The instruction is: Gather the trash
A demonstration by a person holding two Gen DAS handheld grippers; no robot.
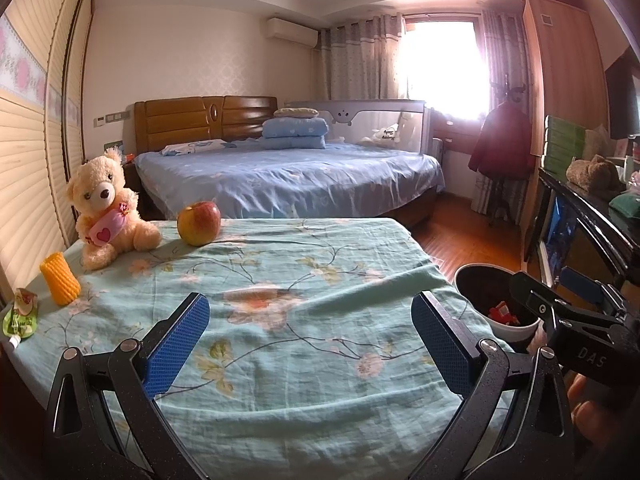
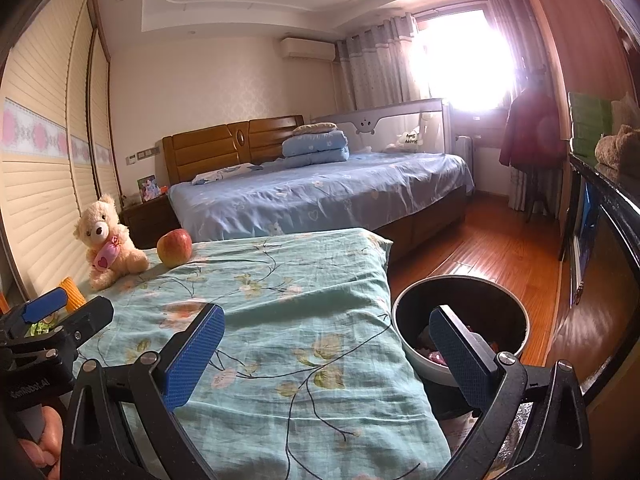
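A green drink pouch [image 1: 21, 312] lies at the table's left edge, beside a yellow corn-shaped toy [image 1: 60, 279]. A round bin [image 1: 482, 280] with trash in it stands on the floor right of the table; it also shows in the right wrist view [image 2: 460, 292]. My left gripper [image 1: 310, 340] is open and empty over the floral tablecloth [image 1: 304, 264]. My right gripper [image 2: 326, 352] is open and empty, its right finger over the bin. The right gripper shows in the left wrist view [image 1: 560, 300], and the left gripper in the right wrist view [image 2: 60, 312].
A teddy bear [image 1: 106, 204] and an apple [image 1: 199, 222] sit at the table's far left. A bed with blue sheets [image 1: 288, 172] stands behind. Wooden floor [image 2: 480, 248] runs to the right, with a dark cabinet [image 2: 608, 232] along the right wall.
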